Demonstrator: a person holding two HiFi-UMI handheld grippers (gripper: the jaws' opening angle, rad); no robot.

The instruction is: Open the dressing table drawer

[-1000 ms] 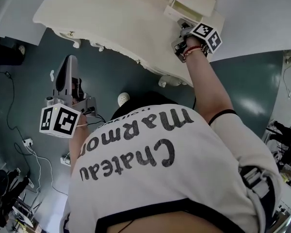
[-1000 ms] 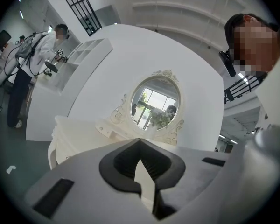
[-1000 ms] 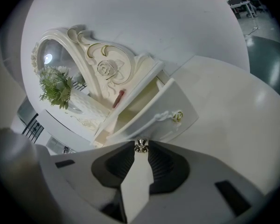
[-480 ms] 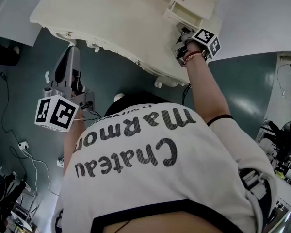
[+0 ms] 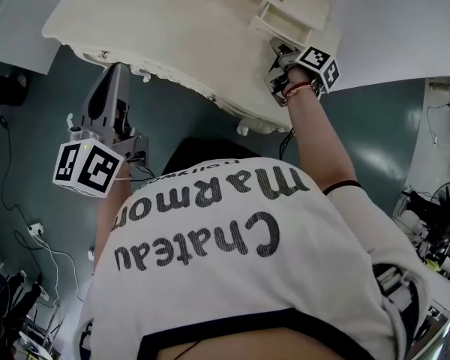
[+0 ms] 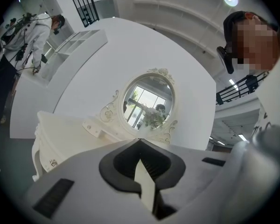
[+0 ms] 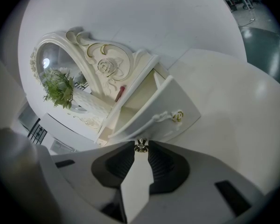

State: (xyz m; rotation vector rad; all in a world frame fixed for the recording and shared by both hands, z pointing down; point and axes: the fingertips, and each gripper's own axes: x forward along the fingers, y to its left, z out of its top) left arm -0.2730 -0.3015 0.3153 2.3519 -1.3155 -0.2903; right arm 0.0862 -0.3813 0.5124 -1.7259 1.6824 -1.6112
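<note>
Two tools show in the head view, well apart. The right tool is up on the cream dressing-table bench, close against the small drawer at the foot of the mirror frame. The left tool hangs off the bench's front edge over the teal floor, touching nothing. The right hand is much the nearer, so we judge the pull to be its job alone. In the left gripper view we see that tool's jaws together with nothing between them, pointing toward the oval mirror from well back. In the right gripper view the jaws are clamped on a small metal knob at their tips, which we take to be the drawer's pull. The drawer front stands out from its housing with the hollow behind it showing, so we read the drawer as partly open. It lies straight ahead of the tool, its slide line running from the mirror back toward us. As we read it, the coming move is a straight draw back along that line. Bare bench top lies beside the drawer, so there is room, though the bench's front edge is near the wrist.
</note>
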